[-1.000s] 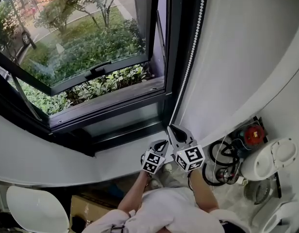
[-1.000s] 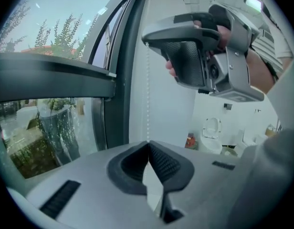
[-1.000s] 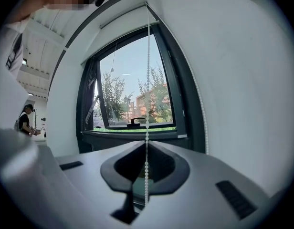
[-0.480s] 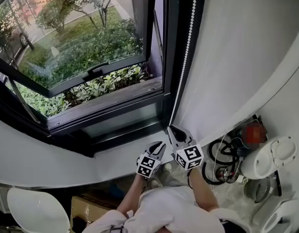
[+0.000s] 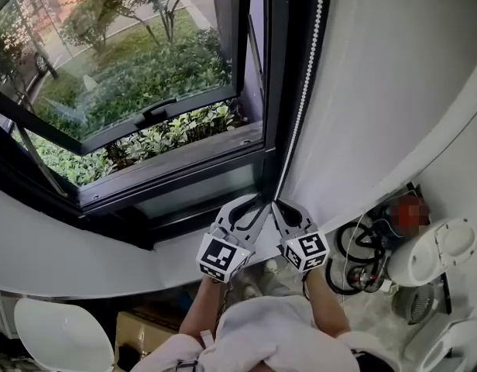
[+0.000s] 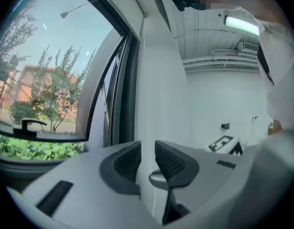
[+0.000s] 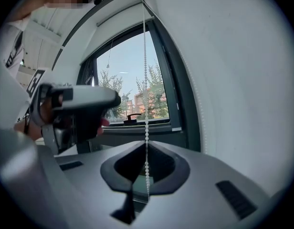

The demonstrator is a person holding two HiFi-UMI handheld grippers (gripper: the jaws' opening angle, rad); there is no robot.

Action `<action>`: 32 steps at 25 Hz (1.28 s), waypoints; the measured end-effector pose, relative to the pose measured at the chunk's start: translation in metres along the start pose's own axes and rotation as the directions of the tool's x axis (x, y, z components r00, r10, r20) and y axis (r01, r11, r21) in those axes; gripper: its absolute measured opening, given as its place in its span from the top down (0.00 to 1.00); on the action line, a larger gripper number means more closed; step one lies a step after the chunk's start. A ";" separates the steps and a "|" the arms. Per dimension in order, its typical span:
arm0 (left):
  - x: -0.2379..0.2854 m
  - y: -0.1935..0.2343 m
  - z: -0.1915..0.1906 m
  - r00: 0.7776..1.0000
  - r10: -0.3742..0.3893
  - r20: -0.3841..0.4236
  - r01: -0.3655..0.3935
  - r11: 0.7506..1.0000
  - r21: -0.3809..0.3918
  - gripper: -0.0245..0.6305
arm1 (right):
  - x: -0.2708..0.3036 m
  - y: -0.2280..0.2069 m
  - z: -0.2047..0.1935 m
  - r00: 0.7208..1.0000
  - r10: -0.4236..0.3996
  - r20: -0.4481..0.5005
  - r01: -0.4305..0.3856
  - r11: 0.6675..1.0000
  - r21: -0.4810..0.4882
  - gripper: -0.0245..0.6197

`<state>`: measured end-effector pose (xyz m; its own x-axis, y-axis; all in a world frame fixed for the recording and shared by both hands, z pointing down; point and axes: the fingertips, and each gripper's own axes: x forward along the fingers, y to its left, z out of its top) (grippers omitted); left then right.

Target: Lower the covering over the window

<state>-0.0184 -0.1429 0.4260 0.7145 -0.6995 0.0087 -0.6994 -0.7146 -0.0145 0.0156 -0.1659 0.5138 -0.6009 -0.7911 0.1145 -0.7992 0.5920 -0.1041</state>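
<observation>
Two handheld grippers met just below the lower right corner of the window [image 5: 145, 91], where we worked the white bead chain [image 5: 303, 91] that hung down the dark frame along the window's right edge. Our right gripper [image 5: 276, 205] was clenched on the chain, and the beads ran straight up from between its closed jaws toward the top of the window. Our left gripper [image 5: 255, 204] sat just beside it, on the side nearer the glass. Its jaws stood parted after having just been opening, and we could not tell whether the chain ran between them against the white wall [image 5: 393, 68] to the window's right. The tilted sash with its black handle [image 5: 156, 111] stood open on shrubs and trees outside the window.
</observation>
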 end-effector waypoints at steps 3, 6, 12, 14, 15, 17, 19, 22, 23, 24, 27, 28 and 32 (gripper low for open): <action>0.013 0.000 0.044 0.998 -0.027 0.061 0.024 0.999 0.042 0.82 | 0.000 0.000 0.000 1.000 -0.001 0.001 0.001 1.000 0.001 0.95; 0.027 -0.001 0.083 0.992 -0.052 0.118 0.042 0.996 0.083 0.82 | 0.000 0.000 0.000 1.000 -0.001 -0.001 0.001 1.000 -0.002 0.95; 0.052 -0.003 0.126 0.983 -0.078 0.168 0.055 0.989 0.140 0.82 | -0.001 0.003 0.000 1.000 0.008 -0.007 -0.008 1.000 -0.012 0.95; 0.058 -0.003 0.134 0.981 -0.081 0.176 0.054 0.987 0.152 0.82 | -0.001 0.004 0.001 1.000 0.014 -0.008 -0.014 1.000 -0.015 0.95; 0.061 -0.003 0.137 0.981 -0.081 0.179 0.052 0.986 0.156 0.83 | -0.001 0.005 0.000 1.000 0.017 -0.009 -0.018 1.000 -0.017 0.95; 0.065 -0.003 0.140 0.981 -0.076 0.176 0.045 0.984 0.172 0.89 | 0.000 0.006 0.000 1.000 0.023 -0.011 -0.023 1.000 -0.019 0.95; 0.066 -0.002 0.139 0.982 -0.068 0.176 0.036 0.983 0.181 0.93 | 0.001 0.007 0.000 1.000 0.027 -0.011 -0.027 0.999 -0.020 0.95; 0.064 0.001 0.136 0.981 -0.056 0.185 0.026 0.986 0.164 0.93 | 0.003 0.007 -0.002 0.999 0.031 -0.025 -0.032 0.999 -0.025 0.95; 0.064 0.002 0.133 0.982 -0.052 0.180 0.022 0.987 0.161 0.93 | 0.005 0.006 -0.005 0.999 0.032 -0.036 -0.033 0.999 -0.028 0.95; 0.064 0.003 0.130 0.983 -0.049 0.174 0.020 0.987 0.160 0.93 | 0.006 0.006 -0.008 0.998 0.033 -0.048 -0.034 0.999 -0.029 0.95; 0.065 0.004 0.120 0.985 -0.044 0.166 0.019 0.989 0.150 0.93 | 0.007 0.004 -0.019 0.997 0.033 -0.071 -0.034 0.999 -0.018 0.95; 0.065 0.005 0.115 0.987 -0.042 0.158 0.019 0.989 0.145 0.93 | 0.008 0.003 -0.024 0.996 0.034 -0.081 -0.035 0.999 -0.014 0.95; 0.067 0.004 0.094 0.992 -0.033 0.120 0.019 0.993 0.119 0.93 | 0.010 0.000 -0.043 0.992 0.035 -0.123 -0.035 0.999 -0.001 0.95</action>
<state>0.0281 -0.1922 0.3327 0.7341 -0.6699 -0.1107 -0.6789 -0.7220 -0.1334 0.0086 -0.1673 0.5572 -0.6253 -0.7452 0.2317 -0.7777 0.6194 -0.1071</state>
